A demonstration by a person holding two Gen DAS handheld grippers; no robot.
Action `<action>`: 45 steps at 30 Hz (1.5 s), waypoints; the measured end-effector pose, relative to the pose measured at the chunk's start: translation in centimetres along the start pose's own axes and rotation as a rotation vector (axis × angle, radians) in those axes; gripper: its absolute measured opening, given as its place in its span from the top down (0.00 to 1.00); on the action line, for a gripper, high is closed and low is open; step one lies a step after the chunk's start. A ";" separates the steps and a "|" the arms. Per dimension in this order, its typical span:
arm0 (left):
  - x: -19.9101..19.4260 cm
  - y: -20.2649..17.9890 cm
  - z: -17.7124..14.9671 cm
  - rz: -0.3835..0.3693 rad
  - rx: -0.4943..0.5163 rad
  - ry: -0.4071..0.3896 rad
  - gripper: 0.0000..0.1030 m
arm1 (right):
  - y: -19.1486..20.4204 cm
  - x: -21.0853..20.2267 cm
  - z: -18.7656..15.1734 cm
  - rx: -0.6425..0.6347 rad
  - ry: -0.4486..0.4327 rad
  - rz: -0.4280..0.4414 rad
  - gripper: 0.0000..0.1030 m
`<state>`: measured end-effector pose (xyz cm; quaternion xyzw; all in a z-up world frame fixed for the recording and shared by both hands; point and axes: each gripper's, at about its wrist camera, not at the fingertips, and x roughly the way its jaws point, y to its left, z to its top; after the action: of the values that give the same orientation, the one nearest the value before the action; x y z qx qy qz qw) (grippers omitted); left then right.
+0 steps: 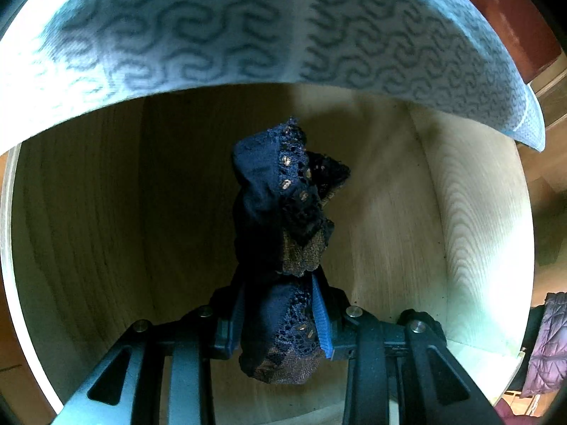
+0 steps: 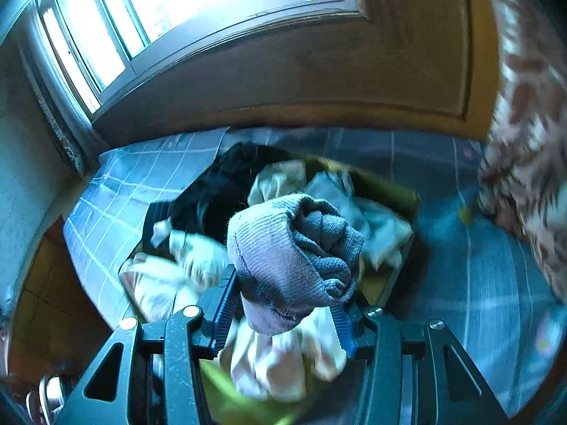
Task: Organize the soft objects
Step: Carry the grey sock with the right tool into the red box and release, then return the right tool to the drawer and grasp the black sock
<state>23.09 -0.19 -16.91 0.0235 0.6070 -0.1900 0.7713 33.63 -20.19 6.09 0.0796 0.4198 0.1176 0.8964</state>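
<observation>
**A:** What is the left gripper doing?

**B:** Its jaws are clamped on a navy lace garment. The bunched cloth is pinched between the two blue pads low in the left wrist view, around six o'clock, and the free end stands up from there toward the middle of the picture. The lace trim with small gold flecks runs along its right side.

**A:** And what lies behind it?

**B:** A pale wooden drawer, seen from above; its bare floor and its walls fill most of the frame. A light blue cloth with a wavy pattern arches across the top, from about nine o'clock over twelve to three, nearer the camera than the drawer. At four o'clock, outside the drawer, hangs a purple quilted jacket.

**A:** The right gripper?

**B:** Closed on a grey knitted sock bundle, rolled up, which sits between the blue pads just below the centre of the right wrist view. The bundle is clear of the heap underneath.

**A:** What heap?

**B:** A box of mixed laundry, with white pieces at six and seven o'clock and a black garment toward eleven. It rests on a blue checked bedcover that spreads from nine o'clock round to four. A window is bright at eleven o'clock, and a blurred patterned fabric fills the edge at two to three; what it is I cannot tell.
</observation>
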 end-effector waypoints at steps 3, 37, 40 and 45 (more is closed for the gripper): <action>0.3 -0.1 0.0 -0.005 -0.006 0.002 0.68 | 0.4 1.9 2.1 0.001 0.010 -0.045 0.52; 1.1 -1.5 -0.3 0.037 -0.005 0.001 0.68 | 0.6 -1.2 -4.5 -0.050 -0.014 -0.021 0.50; 1.0 -1.7 -0.4 0.040 -0.003 0.001 0.68 | 1.9 -3.9 -7.7 -0.102 -0.036 0.001 0.50; 1.0 -1.8 -0.4 0.041 -0.004 0.002 0.68 | 4.8 -7.0 -14.0 -0.196 0.005 0.062 0.50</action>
<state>22.32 -2.00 -17.64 0.0348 0.6077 -0.1730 0.7744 17.79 -16.91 3.54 0.0039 0.4057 0.1859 0.8949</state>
